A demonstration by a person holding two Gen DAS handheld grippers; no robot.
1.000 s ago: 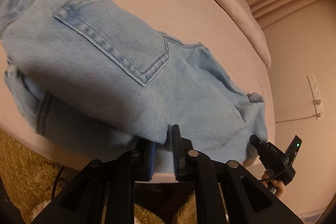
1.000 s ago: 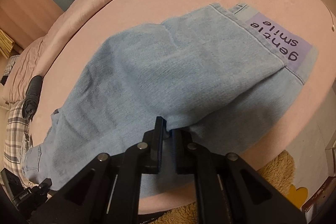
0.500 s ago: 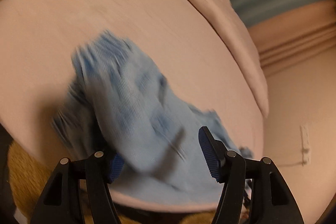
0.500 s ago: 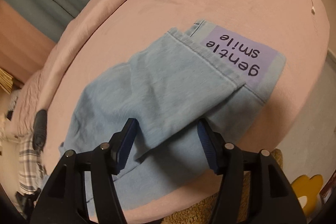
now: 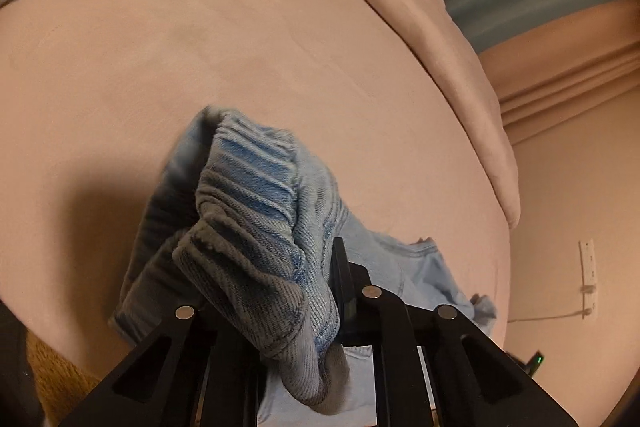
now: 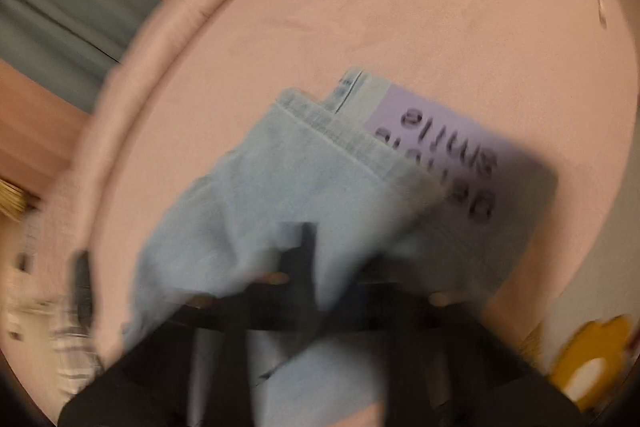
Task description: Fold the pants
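Both jaws are closing on the soft, heavy jeans [image 5: 256, 247]: left gripper [image 5: 308, 311] pinches bunched denim; right gripper [image 6: 308, 267] grips near the hem.

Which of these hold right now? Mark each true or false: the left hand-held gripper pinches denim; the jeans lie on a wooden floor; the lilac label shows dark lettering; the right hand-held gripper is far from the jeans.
1. The left hand-held gripper pinches the jeans: true; its jaws are closing on bunched denim.
2. The jeans lie on a wooden floor: false; on a pink bed.
3. The lilac label shows dark lettering: true.
4. The right hand-held gripper is far from the jeans: false; denim drapes over it.
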